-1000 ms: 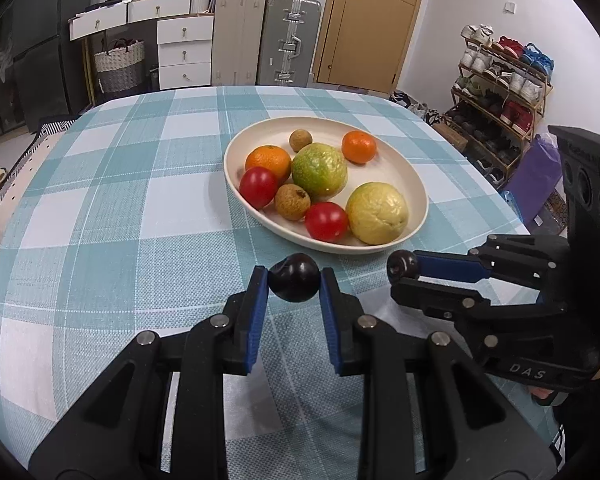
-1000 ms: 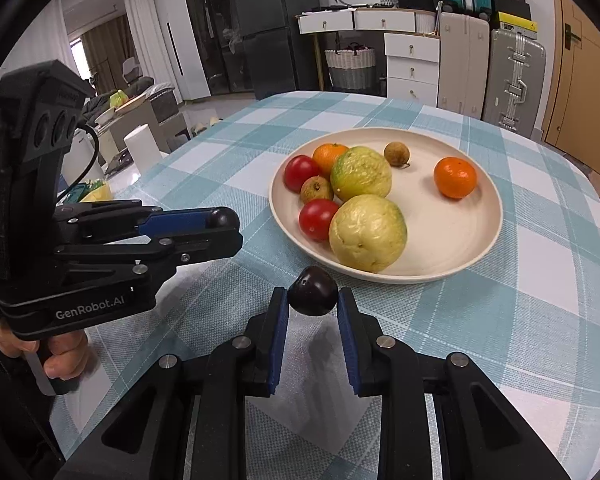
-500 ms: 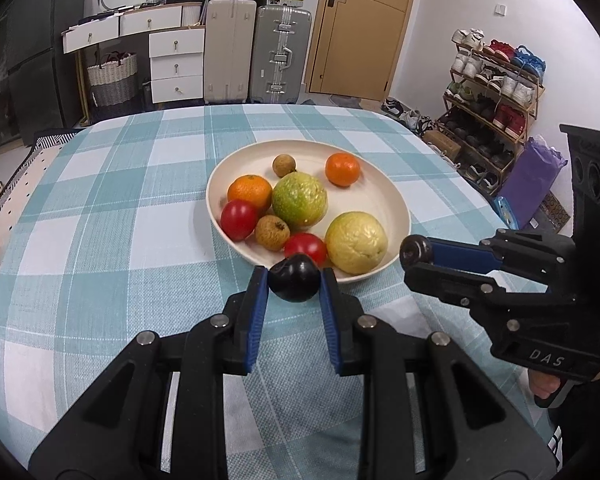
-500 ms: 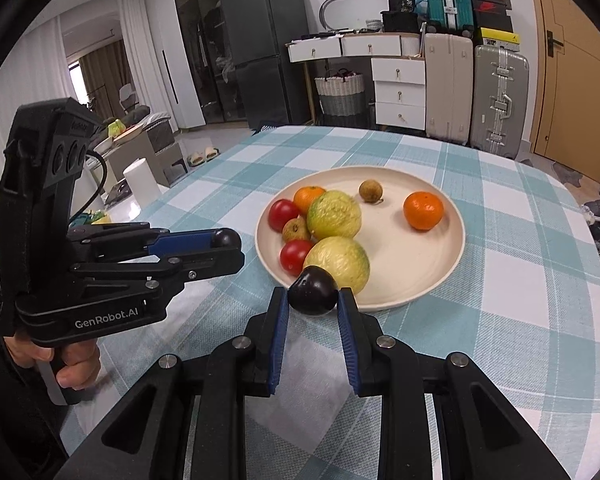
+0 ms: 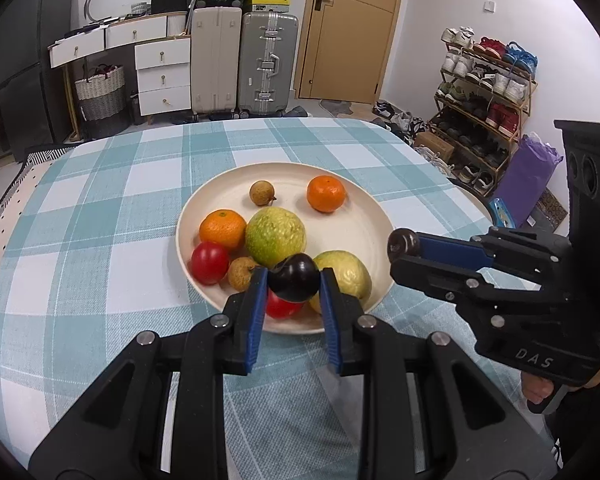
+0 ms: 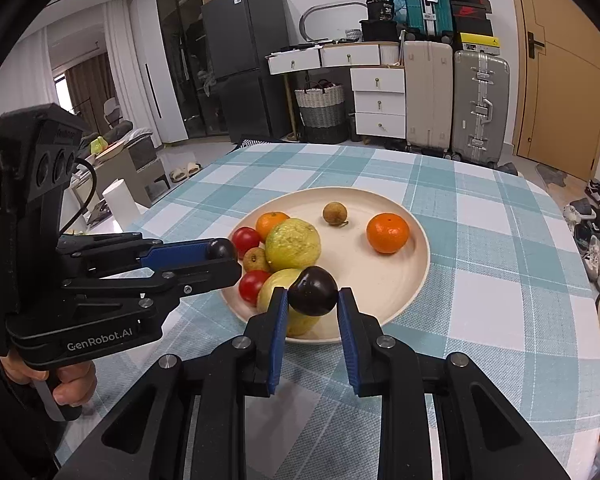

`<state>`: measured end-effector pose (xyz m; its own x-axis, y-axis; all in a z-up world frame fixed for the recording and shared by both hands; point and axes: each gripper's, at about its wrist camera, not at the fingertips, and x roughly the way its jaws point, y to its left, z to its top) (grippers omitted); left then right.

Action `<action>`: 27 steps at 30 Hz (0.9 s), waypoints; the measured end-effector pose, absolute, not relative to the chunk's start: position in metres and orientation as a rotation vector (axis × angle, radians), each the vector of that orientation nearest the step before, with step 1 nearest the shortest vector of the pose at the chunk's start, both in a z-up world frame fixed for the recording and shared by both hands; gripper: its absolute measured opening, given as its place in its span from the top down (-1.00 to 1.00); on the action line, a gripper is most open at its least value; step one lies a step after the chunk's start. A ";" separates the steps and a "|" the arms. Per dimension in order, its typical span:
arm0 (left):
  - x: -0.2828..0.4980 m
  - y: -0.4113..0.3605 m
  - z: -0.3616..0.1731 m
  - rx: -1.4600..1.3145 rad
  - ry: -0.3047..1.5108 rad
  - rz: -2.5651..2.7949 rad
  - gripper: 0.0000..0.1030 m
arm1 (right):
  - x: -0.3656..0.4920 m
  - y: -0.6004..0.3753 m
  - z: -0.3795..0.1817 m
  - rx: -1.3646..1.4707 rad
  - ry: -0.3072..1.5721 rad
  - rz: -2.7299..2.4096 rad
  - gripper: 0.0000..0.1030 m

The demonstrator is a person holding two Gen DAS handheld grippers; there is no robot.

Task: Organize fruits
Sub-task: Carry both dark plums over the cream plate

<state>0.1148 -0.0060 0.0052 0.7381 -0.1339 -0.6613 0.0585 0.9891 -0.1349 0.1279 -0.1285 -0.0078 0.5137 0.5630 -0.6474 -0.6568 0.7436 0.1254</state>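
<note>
My 2 plums (image 5: 293, 277) (image 6: 313, 290) look glossy and smooth between matt blue pads (image 5: 257, 316). The plate (image 5: 364, 216) is matt cream; the tablecloth (image 5: 100, 264) is woven checked cloth.

red tomato (image 5: 281, 307) largely covered by the dark plum (image 5: 294, 277) held in the left claw (image 5: 293, 280), yellow-green guava (image 6: 296, 300) partly masked by the right claw (image 6: 313, 290), near tabletop (image 5: 100, 280) edge cut off, shoe rack (image 5: 485, 92) contents too small to tell

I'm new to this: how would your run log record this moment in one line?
left gripper: shut on dark plum | right gripper: shut on dark plum | plate: fruit-filled
</note>
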 end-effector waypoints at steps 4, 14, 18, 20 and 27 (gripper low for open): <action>0.125 -0.011 0.004 -0.105 0.738 -0.114 0.55 | 0.135 -0.132 -0.010 -0.131 0.725 0.720 0.50; 0.146 -0.016 0.000 -0.104 0.746 -0.112 0.55 | 0.146 -0.135 -0.014 -0.132 0.730 0.703 0.50; 0.153 -0.014 -0.004 -0.110 0.751 -0.107 0.55 | 0.151 -0.135 -0.016 -0.131 0.735 0.702 0.50; 0.157 -0.013 -0.005 -0.111 0.754 -0.106 0.55 | 0.152 -0.135 -0.017 -0.131 0.736 0.700 0.50; 0.160 -0.011 -0.008 -0.109 0.759 -0.104 0.55 | 0.156 -0.133 -0.019 -0.130 0.751 0.690 0.47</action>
